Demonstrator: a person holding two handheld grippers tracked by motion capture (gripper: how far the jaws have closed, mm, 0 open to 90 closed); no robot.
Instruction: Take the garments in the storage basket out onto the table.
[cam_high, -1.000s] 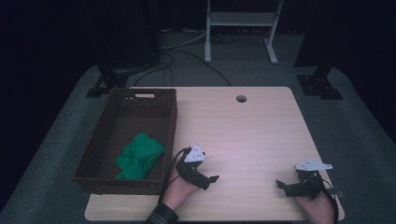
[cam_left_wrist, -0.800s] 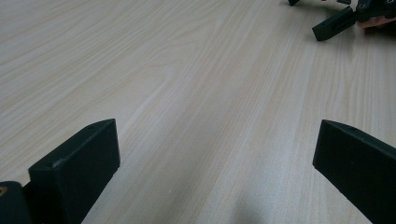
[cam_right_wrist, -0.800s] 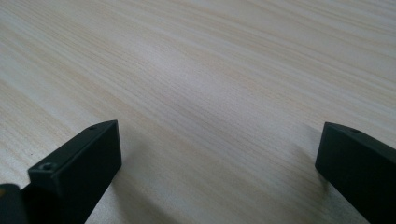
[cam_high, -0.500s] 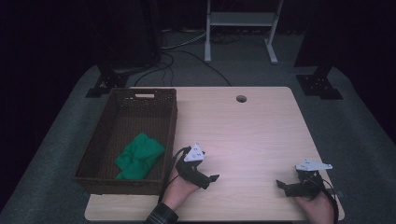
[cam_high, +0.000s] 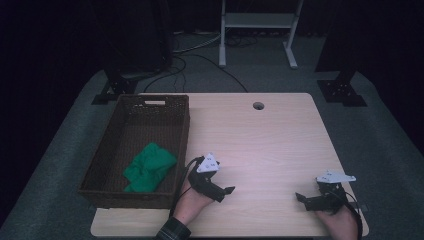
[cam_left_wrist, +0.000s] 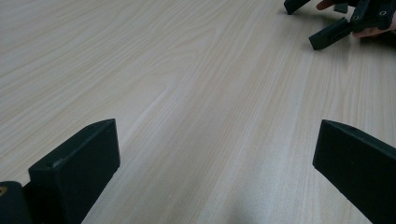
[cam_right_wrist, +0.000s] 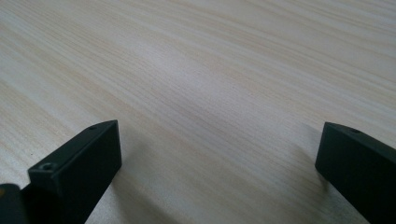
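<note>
Left claw (cam_high: 227, 190) and right claw (cam_high: 300, 197), both released and empty, rest low on the pale wooden bench (cam_high: 270, 135), well apart. A crumpled green cloth (cam_high: 148, 166) lies inside the dark woven rectangular basket (cam_high: 107, 155), just left of the left claw.

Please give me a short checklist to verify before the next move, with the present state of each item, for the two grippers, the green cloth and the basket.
1. Left gripper open and holding nothing: ok; in the left gripper view its jaws stand wide apart over bare wood.
2. Right gripper open and holding nothing: ok; its own view shows the same.
3. Green cloth inside the basket: ok; it lies crumpled in the near half.
4. Cloth fully below the basket rim: cannot tell from the high view.
5. Table free between the two grippers: ok; bare wood there.
6. Grippers apart from each other: ok; a wide gap of wood separates them.
</note>
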